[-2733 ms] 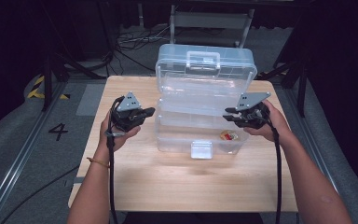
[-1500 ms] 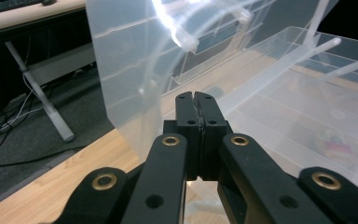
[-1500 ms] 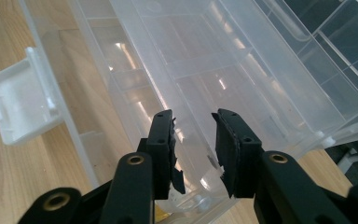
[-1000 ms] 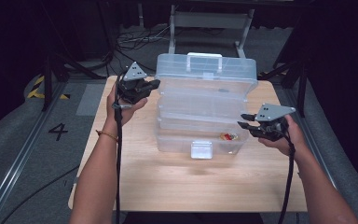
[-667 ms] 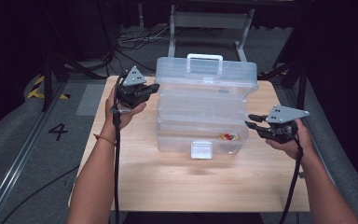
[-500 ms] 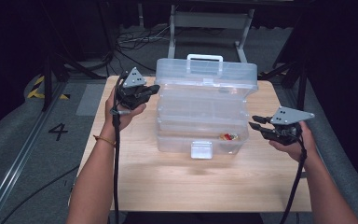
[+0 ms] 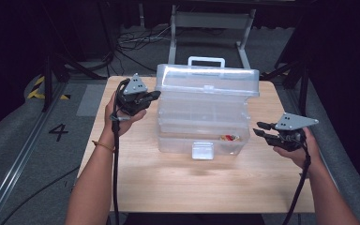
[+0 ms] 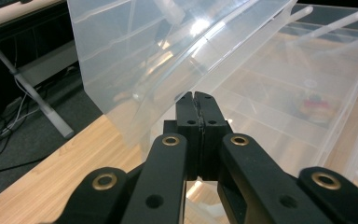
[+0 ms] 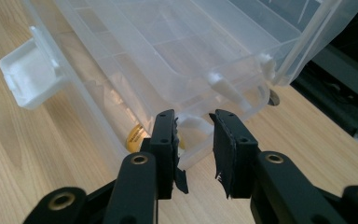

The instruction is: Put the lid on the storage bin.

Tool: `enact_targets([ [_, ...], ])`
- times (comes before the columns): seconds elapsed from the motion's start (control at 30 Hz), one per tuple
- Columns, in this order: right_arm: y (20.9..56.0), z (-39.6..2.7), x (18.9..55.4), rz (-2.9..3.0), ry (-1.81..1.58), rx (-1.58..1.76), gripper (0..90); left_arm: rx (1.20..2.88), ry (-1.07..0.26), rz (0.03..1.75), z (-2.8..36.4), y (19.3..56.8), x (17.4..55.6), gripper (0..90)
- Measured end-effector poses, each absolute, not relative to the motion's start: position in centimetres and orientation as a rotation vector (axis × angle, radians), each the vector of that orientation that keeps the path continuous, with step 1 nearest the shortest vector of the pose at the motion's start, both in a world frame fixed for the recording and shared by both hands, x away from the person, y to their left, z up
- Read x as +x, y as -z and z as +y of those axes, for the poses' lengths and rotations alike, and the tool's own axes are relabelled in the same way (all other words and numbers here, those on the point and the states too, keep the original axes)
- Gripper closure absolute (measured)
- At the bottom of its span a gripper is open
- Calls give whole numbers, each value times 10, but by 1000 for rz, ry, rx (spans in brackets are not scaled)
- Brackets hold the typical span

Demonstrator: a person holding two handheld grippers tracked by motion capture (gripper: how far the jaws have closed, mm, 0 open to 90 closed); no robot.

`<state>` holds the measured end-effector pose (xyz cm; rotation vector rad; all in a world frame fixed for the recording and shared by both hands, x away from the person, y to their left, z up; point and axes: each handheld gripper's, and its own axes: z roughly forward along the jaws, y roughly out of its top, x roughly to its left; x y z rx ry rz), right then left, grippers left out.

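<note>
Currently we are working on the clear plastic toolbox (image 7: 205, 117), which is sitting mid-table on the wooden table (image 7: 183, 187) with its tiers fanned up and back. Going left to right: our left gripper (image 7: 146, 97) is sitting at the box's upper left corner, jaws pressed flat together with nothing between them, tips right against the raised lid (image 8: 168, 56); we are reading this as propping or nudging the lid so the trays are kept spread, though actual contact is hard to confirm. Moving to the middle, the white front latch (image 7: 202, 150) is hanging loose on the bottom tier, so the box is unlocked, and a small red and yellow item (image 7: 229, 137) is lying in the bottom compartment near the front right. On the right, our right gripper (image 7: 261, 130) is hovering just beside the box's right end, jaws partly spread and empty, lined up in the right gripper view with the white hinge arm (image 9: 223, 86) at the bottom corner. We are judging it is being kept clear there, ready to steady or grab that end.
</note>
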<state>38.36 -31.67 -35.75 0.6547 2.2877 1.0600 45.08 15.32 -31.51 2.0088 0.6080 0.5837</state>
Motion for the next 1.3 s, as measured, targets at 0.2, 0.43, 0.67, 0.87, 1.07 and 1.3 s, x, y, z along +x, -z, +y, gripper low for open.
enact_targets([
  [0.2, 365, -321, 381, 2294, -1070, 680, 699, 2020, -565, 586, 152, 320, 444, 900],
  [0.43, 372, -323, 380, 2298, -1076, 695, 706, 2034, -553, 565, 154, 325, 437, 900],
  [0.67, 379, -323, 378, 2310, -1077, 707, 686, 2060, -556, 564, 158, 332, 429, 900],
  [0.87, 384, -323, 377, 2314, -1076, 723, 675, 2077, -558, 569, 158, 338, 424, 900],
  [1.07, 388, -320, 378, 2331, -1078, 727, 636, 2119, -574, 597, 157, 340, 417, 900],
  [1.3, 392, -316, 378, 2367, -1055, 718, 596, 2139, -572, 595, 158, 344, 412, 900],
])
